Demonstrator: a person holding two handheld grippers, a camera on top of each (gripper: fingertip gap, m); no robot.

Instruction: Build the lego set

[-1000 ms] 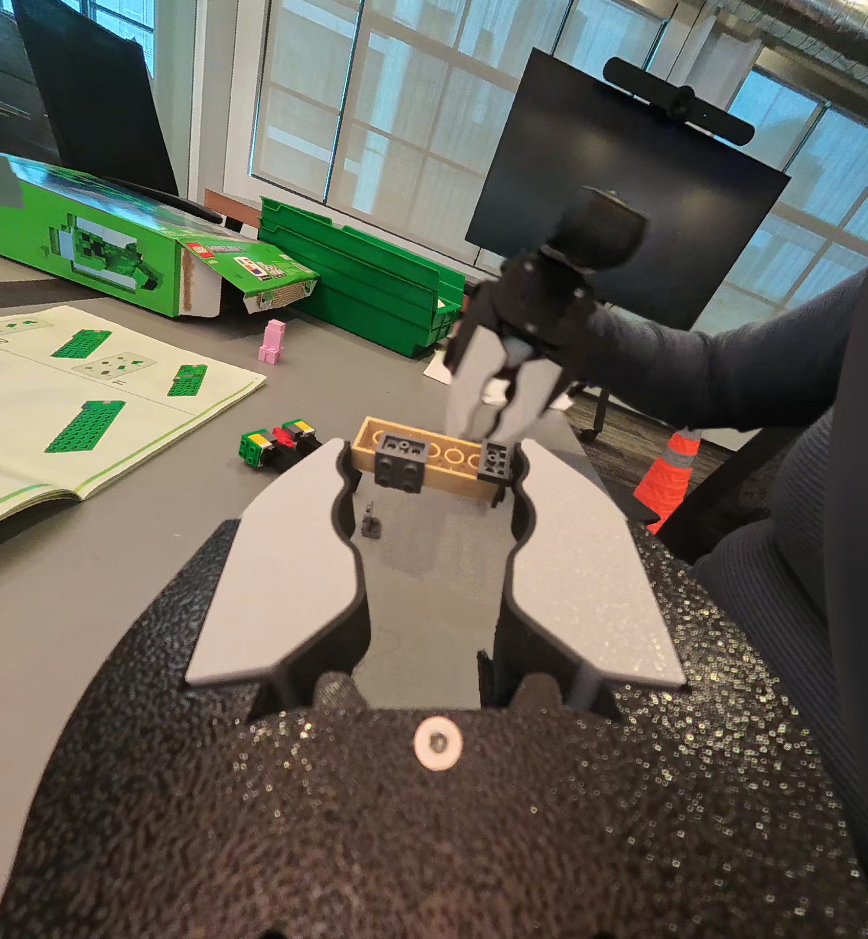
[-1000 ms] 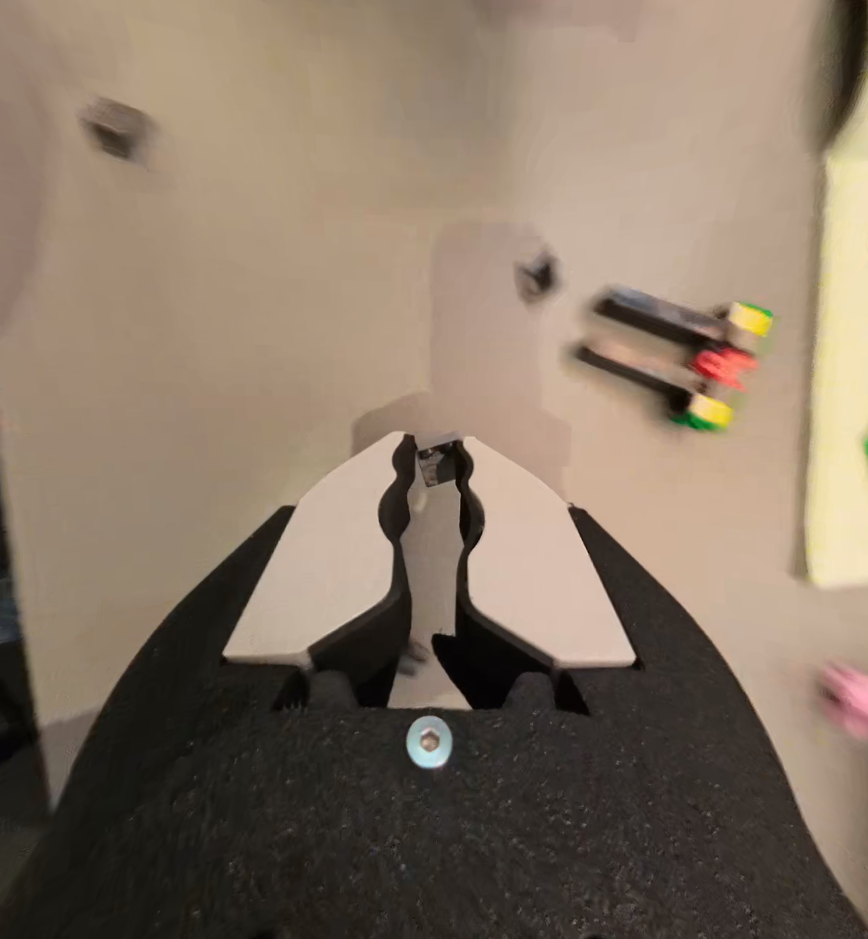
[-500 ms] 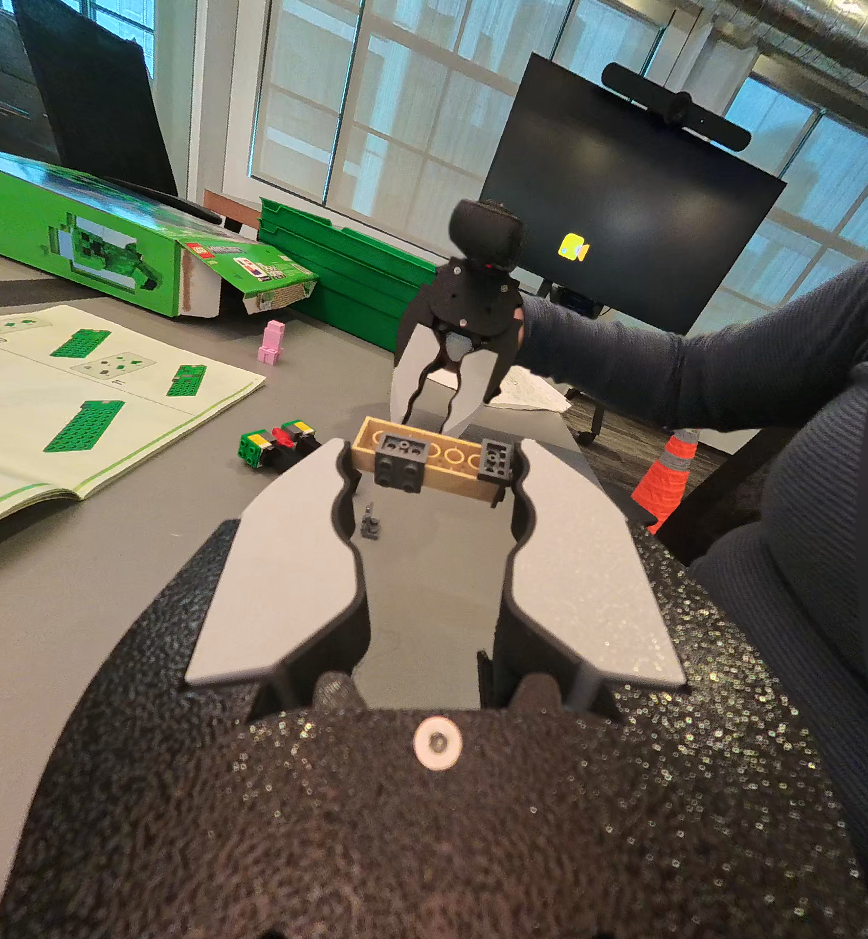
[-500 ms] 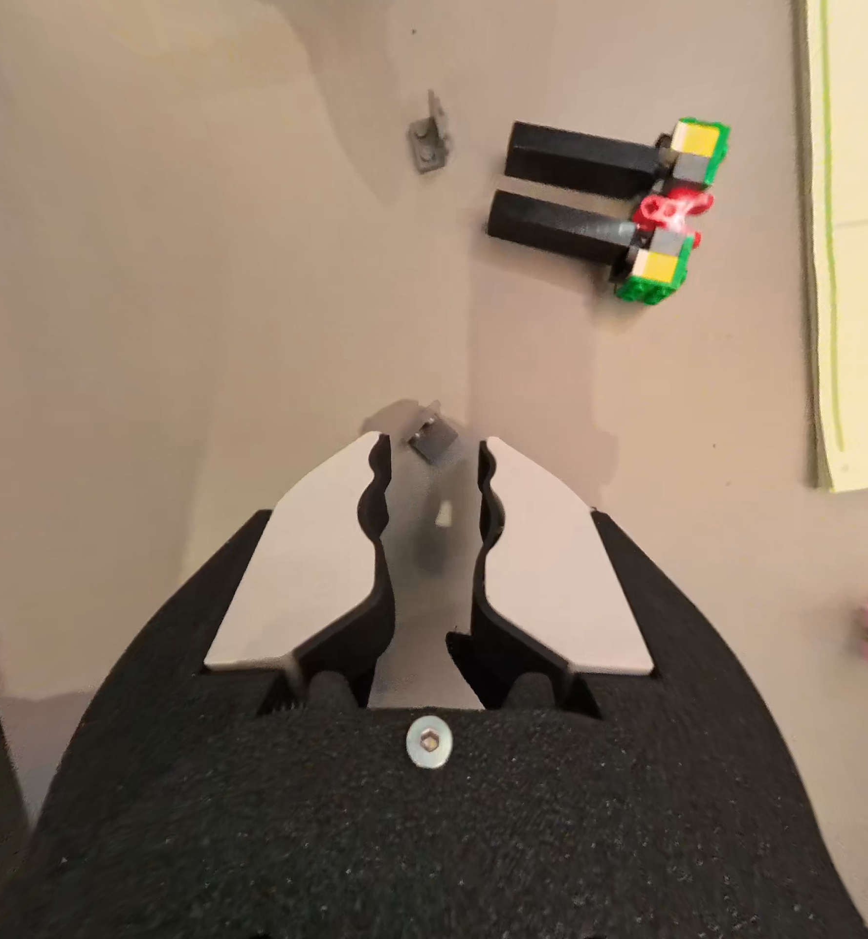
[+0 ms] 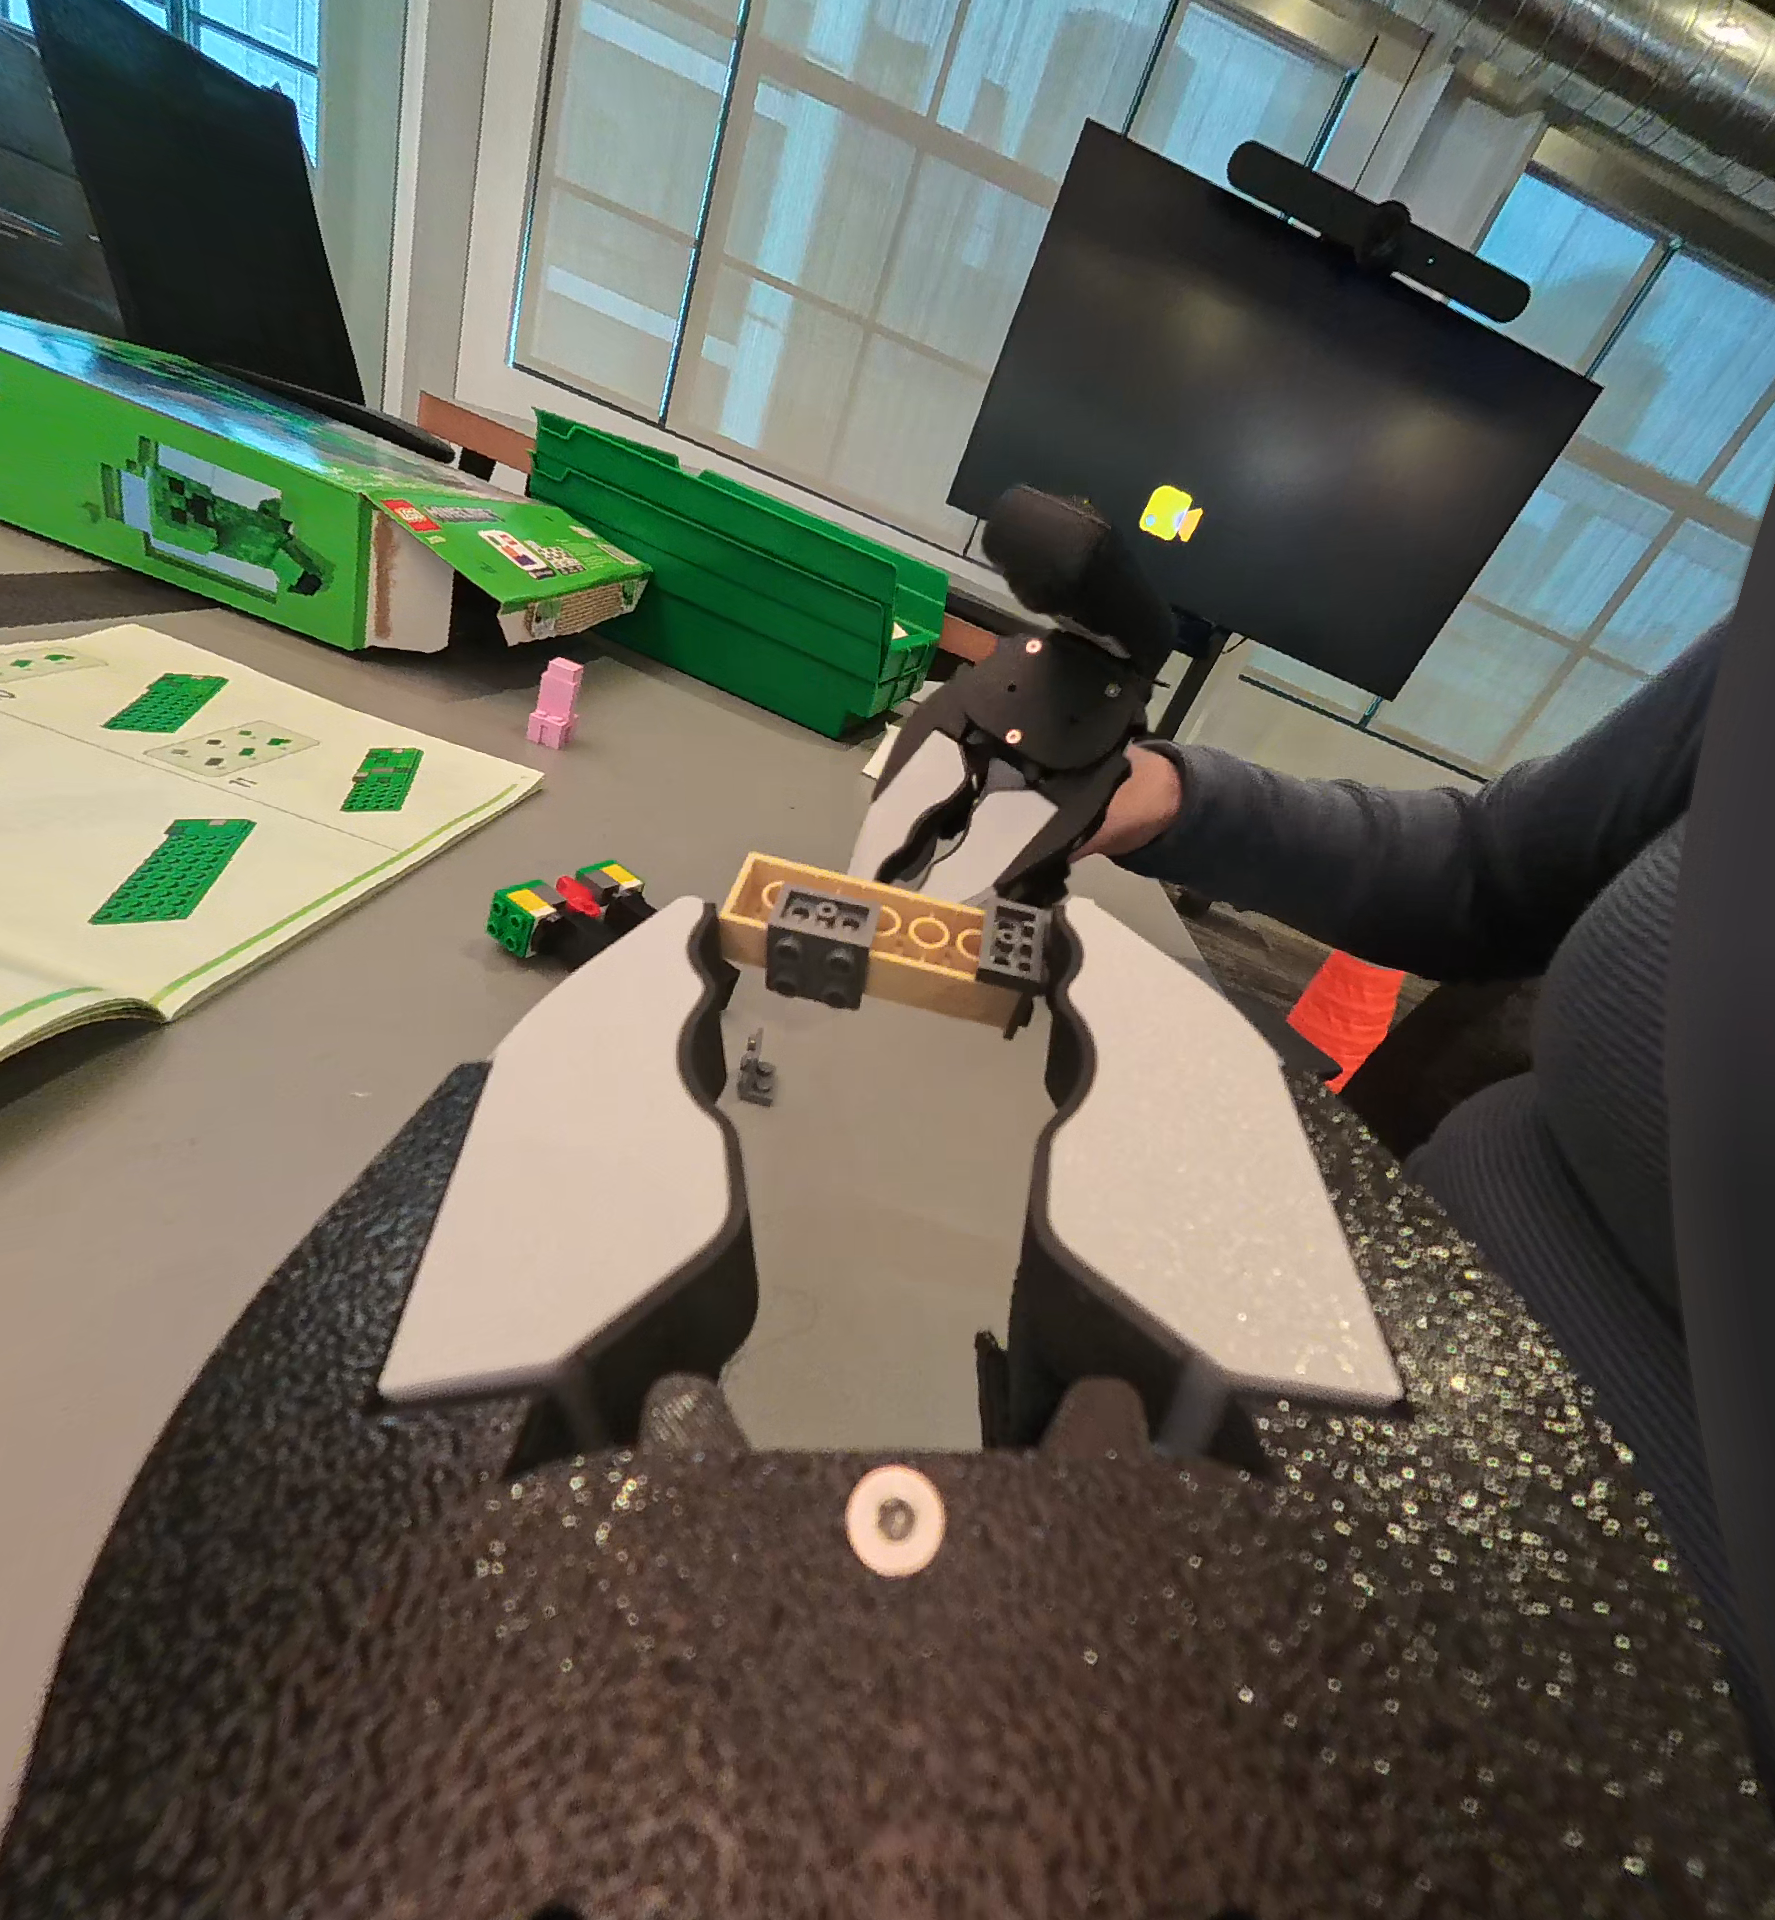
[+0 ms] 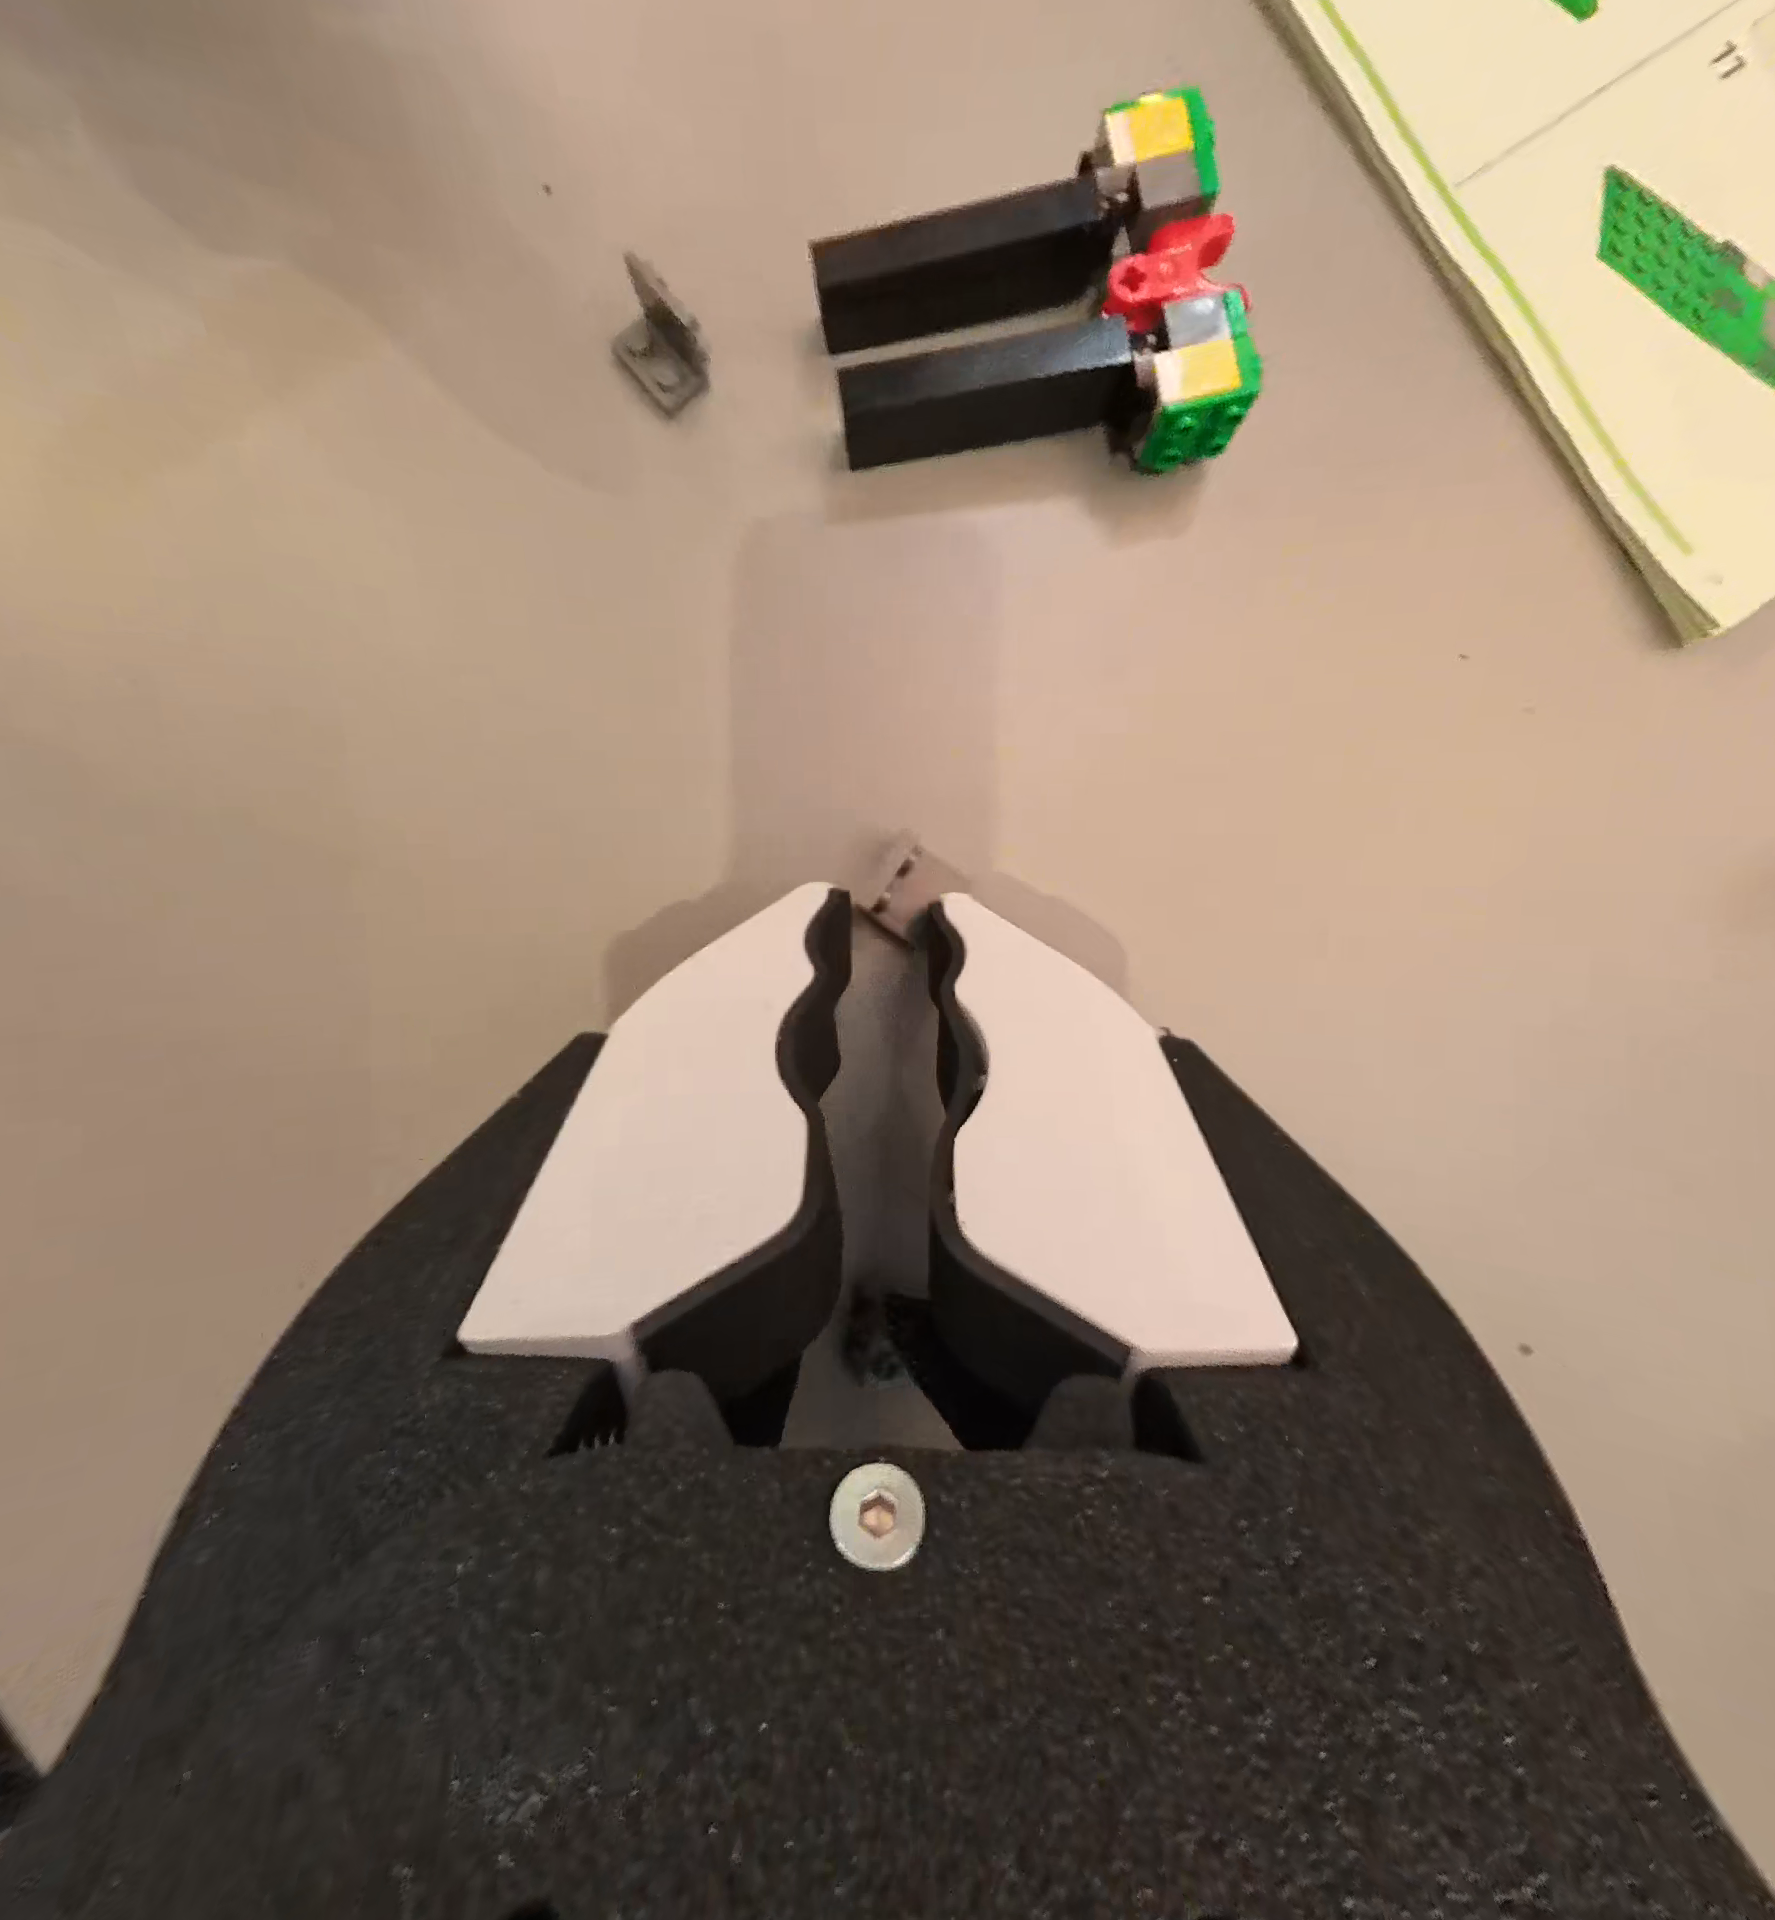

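My left gripper (image 5: 883, 930) is shut on a tan brick (image 5: 924, 940), held by its ends above the table, underside up. Two dark grey pieces (image 5: 823, 940) are fixed on it. My right gripper (image 6: 888, 909) has narrowed on a small grey piece (image 6: 898, 868) at its tips, low over the table. In the left wrist view the right gripper (image 5: 940, 862) sits just behind the tan brick. A small grey bracket (image 6: 659, 348) lies on the table; it also shows in the left wrist view (image 5: 755, 1070).
A black, green, yellow and red sub-assembly (image 6: 1028, 301) lies beside the bracket. An open instruction booklet (image 5: 135, 810) is at left, with a green box (image 5: 187, 499), green bins (image 5: 748, 592) and a pink figure (image 5: 558, 703) behind. An orange cone (image 5: 1345, 1013) stands beyond the table edge. The left gripper's tips are roughly 20 centimeters from the right gripper's. It is some 10 centimeters from my right tips to the small grey bracket (image 6: 659, 348). The left camera catches it too, in the left wrist view (image 5: 756, 1074).
My right gripper left the tan brick's right end, opened over a small grey piece on the table, then narrowed on it. My left gripper has held the brick still.
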